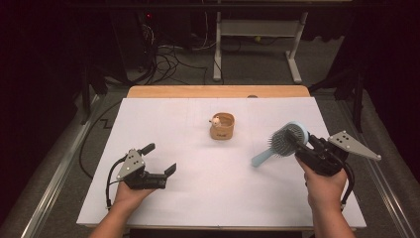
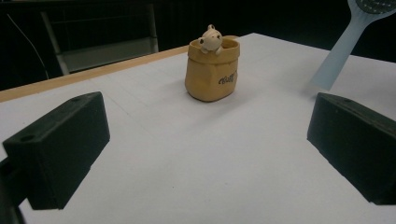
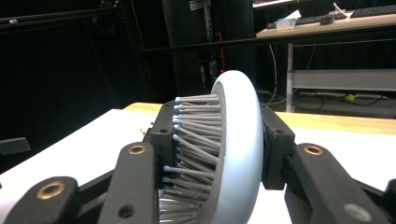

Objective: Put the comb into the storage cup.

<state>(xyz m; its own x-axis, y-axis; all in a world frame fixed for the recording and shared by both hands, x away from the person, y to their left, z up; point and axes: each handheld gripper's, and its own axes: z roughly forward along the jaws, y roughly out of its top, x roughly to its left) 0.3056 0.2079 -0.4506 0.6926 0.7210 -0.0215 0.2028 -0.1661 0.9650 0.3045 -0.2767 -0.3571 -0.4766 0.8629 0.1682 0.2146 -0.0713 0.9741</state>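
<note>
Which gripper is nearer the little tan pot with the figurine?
Left, narrowly. The left gripper sits open, facing the tan pot; the right gripper holds the hairbrush opposite.

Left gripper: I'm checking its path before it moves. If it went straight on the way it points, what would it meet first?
Probably the tan pouch with the small figure, roughly ahead of the open left gripper; bare white table lies between.

A: The white tabletop (image 1: 198, 163) is evenly lit from above; the room behind sits nearly black.
B: Shadows are faint. The near tongs (image 2: 210, 154) look soft, slightly blurred.
</note>
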